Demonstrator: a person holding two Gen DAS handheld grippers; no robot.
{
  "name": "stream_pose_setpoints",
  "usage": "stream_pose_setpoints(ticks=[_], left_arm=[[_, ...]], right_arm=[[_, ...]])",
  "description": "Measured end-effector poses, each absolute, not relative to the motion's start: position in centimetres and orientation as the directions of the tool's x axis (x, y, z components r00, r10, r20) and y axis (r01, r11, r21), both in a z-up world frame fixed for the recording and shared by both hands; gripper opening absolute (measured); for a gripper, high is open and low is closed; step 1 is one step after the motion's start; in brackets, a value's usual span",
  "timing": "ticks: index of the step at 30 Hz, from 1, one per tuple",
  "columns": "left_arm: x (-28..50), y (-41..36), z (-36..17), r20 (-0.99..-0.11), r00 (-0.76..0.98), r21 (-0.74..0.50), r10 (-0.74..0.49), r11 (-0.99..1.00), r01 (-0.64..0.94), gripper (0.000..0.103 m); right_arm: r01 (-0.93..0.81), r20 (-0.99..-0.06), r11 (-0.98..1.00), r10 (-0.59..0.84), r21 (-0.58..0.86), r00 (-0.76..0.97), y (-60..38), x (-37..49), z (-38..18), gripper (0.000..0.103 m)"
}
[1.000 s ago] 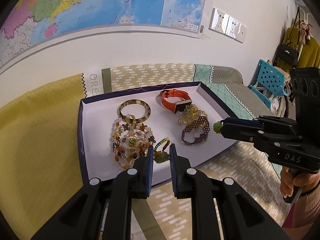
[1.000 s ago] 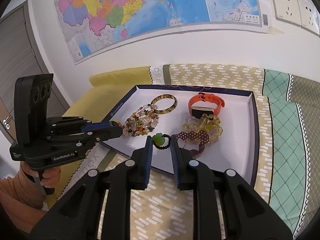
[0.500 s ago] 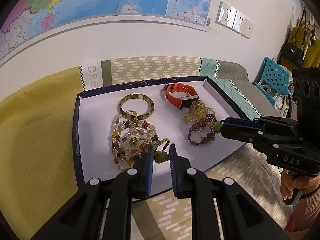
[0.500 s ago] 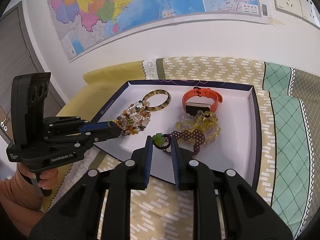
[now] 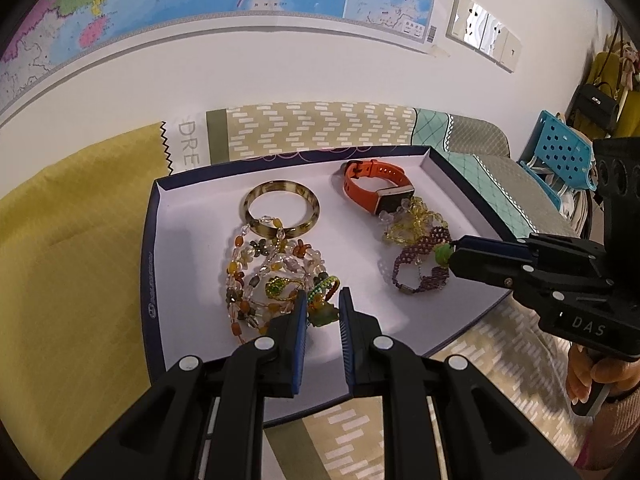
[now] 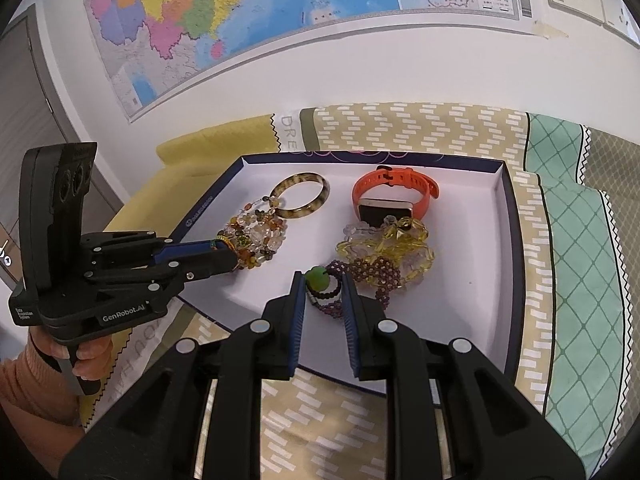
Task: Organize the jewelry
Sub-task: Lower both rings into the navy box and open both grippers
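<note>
A white-lined tray (image 5: 149,264) with a navy rim holds a tortoiseshell bangle (image 5: 280,210), an orange watch (image 5: 372,188), a heap of mixed-stone bracelets (image 5: 256,268), a yellow crystal bracelet (image 5: 412,224) and a purple beaded one (image 5: 416,272). My left gripper (image 5: 323,308) is shut on a green pendant (image 5: 325,315), low over the tray's near side beside the mixed-stone heap. My right gripper (image 6: 322,286) is shut on a black bead bracelet (image 6: 331,293) with a green bead (image 6: 318,278), just above the purple bracelet (image 6: 372,274). Each gripper also shows from the side in the other's view.
The tray (image 6: 507,240) rests on a patterned beige and teal cloth (image 6: 572,264), with yellow fabric (image 5: 68,240) to its left. A wall with a map (image 6: 248,8) stands close behind. A blue plastic chair (image 5: 560,152) and hanging bags are at the far right.
Both grippers have sunk and moved in toward the tray, each still carrying its piece. The right gripper's green bead now hangs over the purple bracelet.
</note>
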State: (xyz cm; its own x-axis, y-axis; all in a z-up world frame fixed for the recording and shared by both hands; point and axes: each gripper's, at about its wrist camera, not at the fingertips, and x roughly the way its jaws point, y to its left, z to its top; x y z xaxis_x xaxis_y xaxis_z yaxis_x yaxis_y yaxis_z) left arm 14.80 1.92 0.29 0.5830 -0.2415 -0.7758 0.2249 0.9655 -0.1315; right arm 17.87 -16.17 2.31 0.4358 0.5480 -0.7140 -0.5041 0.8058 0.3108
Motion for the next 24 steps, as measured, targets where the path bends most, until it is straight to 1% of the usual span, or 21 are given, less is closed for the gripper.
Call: stream_pose_setpoints(ticks=[11, 18, 24], left_arm=[[15.7, 2.0, -0.5, -0.790, 0.567, -0.135, -0.234, 0.968, 0.210, 0.014], [15.8, 2.1, -0.5, -0.788, 0.571, -0.135, -0.231, 0.969, 0.205, 0.014], [15.9, 2.0, -0.6, -0.786, 0.576, -0.127, -0.223, 0.971, 0.202, 0.015]], right_arm=[[-0.484, -0.739, 0.822, 0.522, 0.301, 0.427, -15.8, 18.9, 1.1, 0.019], [-0.469, -0.757, 0.842, 0.484, 0.266, 0.440, -15.7, 19.2, 0.5, 0.020], [-0.455, -0.758, 0.850, 0.476, 0.266, 0.446, -15.8, 19.3, 0.3, 0.021]])
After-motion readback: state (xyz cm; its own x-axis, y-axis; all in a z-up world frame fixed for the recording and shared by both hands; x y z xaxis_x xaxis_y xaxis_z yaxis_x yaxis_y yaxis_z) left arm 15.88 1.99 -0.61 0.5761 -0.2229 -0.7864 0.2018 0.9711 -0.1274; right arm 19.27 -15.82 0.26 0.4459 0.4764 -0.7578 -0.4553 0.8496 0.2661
